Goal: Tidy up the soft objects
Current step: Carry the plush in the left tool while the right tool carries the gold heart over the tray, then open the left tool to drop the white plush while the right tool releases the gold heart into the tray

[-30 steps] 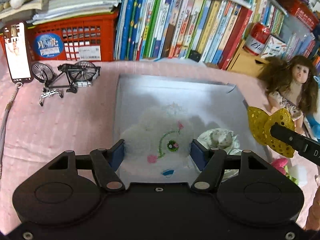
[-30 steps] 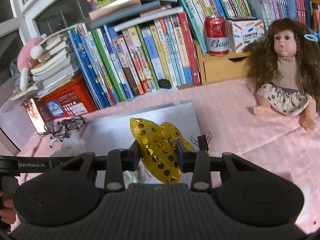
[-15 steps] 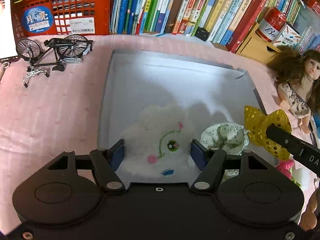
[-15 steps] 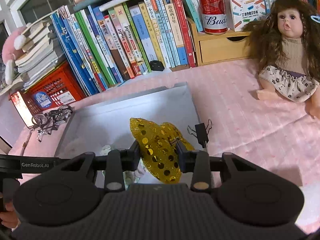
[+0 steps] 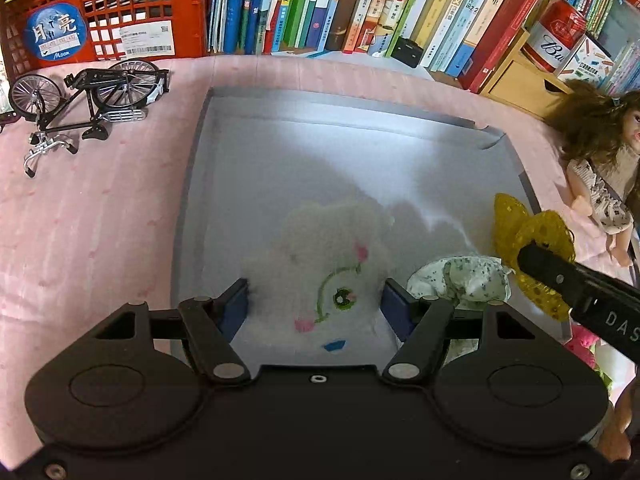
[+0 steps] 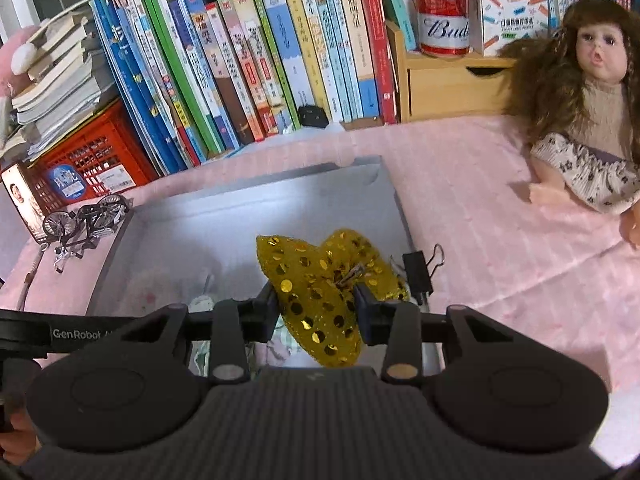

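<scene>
A grey tray [image 5: 192,184] lies on the pink cloth. My left gripper [image 5: 314,304] is shut on a white plush toy [image 5: 332,264] with an embroidered face, held low over the tray's near part. A floral fabric piece [image 5: 460,280] lies in the tray to its right. My right gripper [image 6: 316,304] holds a yellow sequin bow [image 6: 320,292] over the tray's right side. Its jaws are opening, and the pads still touch the bow. The bow [image 5: 516,232] also shows in the left wrist view, at the tray's right rim.
A doll [image 6: 592,120] sits on the cloth at the right. A model bicycle [image 5: 84,100] and a red crate [image 5: 120,8] are at the far left. A row of books [image 5: 360,0] backs the tray. A black binder clip [image 6: 418,272] lies by the tray's right rim.
Both grippers have sunk toward the tray with the toy and the bow still between their pads. The tray fills more of both views.
</scene>
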`<state>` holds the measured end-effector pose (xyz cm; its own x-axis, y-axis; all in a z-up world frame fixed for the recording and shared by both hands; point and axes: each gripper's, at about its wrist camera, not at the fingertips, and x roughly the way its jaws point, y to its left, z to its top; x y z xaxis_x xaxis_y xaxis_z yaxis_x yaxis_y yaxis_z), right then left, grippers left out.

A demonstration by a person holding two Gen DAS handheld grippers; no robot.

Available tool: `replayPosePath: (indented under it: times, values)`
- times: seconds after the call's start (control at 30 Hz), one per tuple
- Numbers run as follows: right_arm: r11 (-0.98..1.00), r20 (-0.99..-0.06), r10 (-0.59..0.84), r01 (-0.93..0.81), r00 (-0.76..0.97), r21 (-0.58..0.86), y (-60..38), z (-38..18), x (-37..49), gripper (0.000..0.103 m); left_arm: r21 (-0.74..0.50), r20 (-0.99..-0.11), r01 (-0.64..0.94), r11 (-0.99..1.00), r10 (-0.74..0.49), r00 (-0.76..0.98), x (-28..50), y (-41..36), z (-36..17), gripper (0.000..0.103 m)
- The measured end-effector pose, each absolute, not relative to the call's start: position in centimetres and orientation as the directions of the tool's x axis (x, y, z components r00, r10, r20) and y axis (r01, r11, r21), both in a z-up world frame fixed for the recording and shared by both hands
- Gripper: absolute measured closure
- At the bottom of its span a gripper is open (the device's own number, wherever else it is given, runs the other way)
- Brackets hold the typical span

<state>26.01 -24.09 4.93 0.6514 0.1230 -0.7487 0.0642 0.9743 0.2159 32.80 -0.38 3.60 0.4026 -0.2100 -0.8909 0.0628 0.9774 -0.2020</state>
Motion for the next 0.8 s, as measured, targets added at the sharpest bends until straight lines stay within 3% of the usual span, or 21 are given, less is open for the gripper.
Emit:
replayPosePath:
  times: [0.07,0.2,0.6,0.8]
  values:
    - [0.973,-0.749,0.129,0.064,0.650,0.224,-24.0,4.8,26.0,0.056,-0.203,-0.891,0.062,0.977,-0.211,0.402,32.9,-0.4,3.5,0.036]
    - [0.973,-0.739,0.129,0.059,0.661,0.223,-24.0,5.1,25.9,0.041,-0.198,-0.890,0.072,0.977,-0.211,0.404,32.9,-0.5,3.5,0.032]
    - [0.962,-0.719,0.169,0.047,0.674,0.270,-24.3,6.2,24.9,0.024,-0.280,-0.844,0.083,0.956,-0.287,0.453,31.9,0.7,5.4,0.022]
    - [0.962,-0.694,0.180,0.022,0.697,0.272,-24.4,7.4,23.8,0.018,-0.262,-0.824,0.119,0.958,-0.286,0.489,30.5,0.6,6.8,0.017]
